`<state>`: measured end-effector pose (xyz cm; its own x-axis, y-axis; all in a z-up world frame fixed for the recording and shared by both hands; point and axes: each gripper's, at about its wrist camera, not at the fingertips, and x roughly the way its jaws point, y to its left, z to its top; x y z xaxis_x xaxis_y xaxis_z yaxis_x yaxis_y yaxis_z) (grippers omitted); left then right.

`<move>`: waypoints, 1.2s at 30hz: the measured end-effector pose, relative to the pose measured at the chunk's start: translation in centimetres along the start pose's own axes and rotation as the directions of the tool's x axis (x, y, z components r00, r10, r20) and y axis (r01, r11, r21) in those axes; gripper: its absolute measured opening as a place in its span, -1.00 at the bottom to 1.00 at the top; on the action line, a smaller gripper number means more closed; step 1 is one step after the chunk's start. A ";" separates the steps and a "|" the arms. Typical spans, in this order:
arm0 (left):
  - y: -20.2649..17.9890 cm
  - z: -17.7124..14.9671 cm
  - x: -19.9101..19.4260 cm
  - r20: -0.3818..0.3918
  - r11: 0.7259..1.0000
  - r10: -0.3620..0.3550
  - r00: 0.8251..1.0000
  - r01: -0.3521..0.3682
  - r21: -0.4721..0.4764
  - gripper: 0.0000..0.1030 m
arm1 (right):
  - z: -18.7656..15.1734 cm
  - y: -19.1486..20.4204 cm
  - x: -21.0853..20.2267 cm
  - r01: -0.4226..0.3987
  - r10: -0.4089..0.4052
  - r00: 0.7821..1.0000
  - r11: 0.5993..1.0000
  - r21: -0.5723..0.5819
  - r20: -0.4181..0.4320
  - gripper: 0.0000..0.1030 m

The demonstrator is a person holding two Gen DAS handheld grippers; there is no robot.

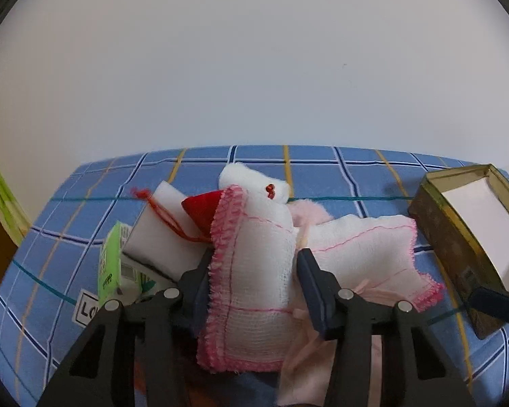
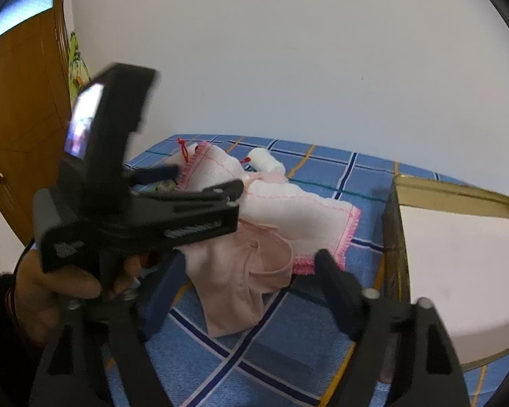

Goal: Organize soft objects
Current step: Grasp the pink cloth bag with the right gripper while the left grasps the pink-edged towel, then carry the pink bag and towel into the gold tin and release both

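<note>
Left wrist view: left gripper (image 1: pixel 252 288) clamped on pink-edged gauze cloth (image 1: pixel 254 271), w/ rest of soft pile on blue checked bedsheet (image 1: pixel 322 169). Right gripper (image 2: pixel 247 291) jaws apart, nothing between. Gold box (image 2: pixel 458 254) looks empty, so sorting barely begun.

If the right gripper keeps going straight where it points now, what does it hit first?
Most likely the pink garment lying between the open right gripper fingers, with the white gauze cloth just beyond; depth is hard to judge.
</note>
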<state>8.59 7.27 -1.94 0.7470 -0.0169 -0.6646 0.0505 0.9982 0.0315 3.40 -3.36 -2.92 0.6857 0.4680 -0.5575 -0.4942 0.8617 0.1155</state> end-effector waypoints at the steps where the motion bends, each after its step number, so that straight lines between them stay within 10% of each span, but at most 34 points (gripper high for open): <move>1: 0.1 -0.2 -0.2 0.004 1.000 -0.017 1.000 0.017 -0.005 -0.06 | 0.0 -0.2 0.2 0.000 0.001 1.000 1.000 0.009 -0.007 0.60; 10: 2.7 -0.2 -2.7 0.067 0.987 -0.140 0.988 0.144 -0.065 -0.36 | -0.1 1.1 4.1 -0.043 0.040 0.982 0.999 -0.013 -0.182 0.54; 13: 2.8 -0.5 -4.1 0.100 0.985 -0.150 0.984 0.157 -0.068 -0.36 | -1.0 1.9 5.8 -0.018 0.001 0.962 0.998 -0.061 -0.273 -0.38; 16: 2.6 -0.6 -5.5 0.128 0.988 -0.130 0.983 0.139 -0.064 -0.36 | -1.4 1.9 4.5 -0.027 0.010 0.966 0.998 -0.061 -0.259 -0.76; 25: 2.8 -0.2 -11.1 0.245 0.993 -0.083 0.966 0.103 -0.066 -0.36 | -0.1 0.4 -2.3 -0.024 0.024 1.000 1.000 -0.008 0.004 -0.82; 36: -2.1 1.5 -16.1 0.387 0.990 -0.142 0.911 0.138 0.038 -0.36 | 0.8 -5.1 -9.4 0.023 -0.048 0.969 0.994 0.107 0.241 -0.82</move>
<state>-2.56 5.32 9.85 0.9299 -0.1794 -0.3212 0.1785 0.9834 -0.0325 -0.08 -12.00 2.40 0.8171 0.4596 -0.3479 -0.4186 0.8881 0.1899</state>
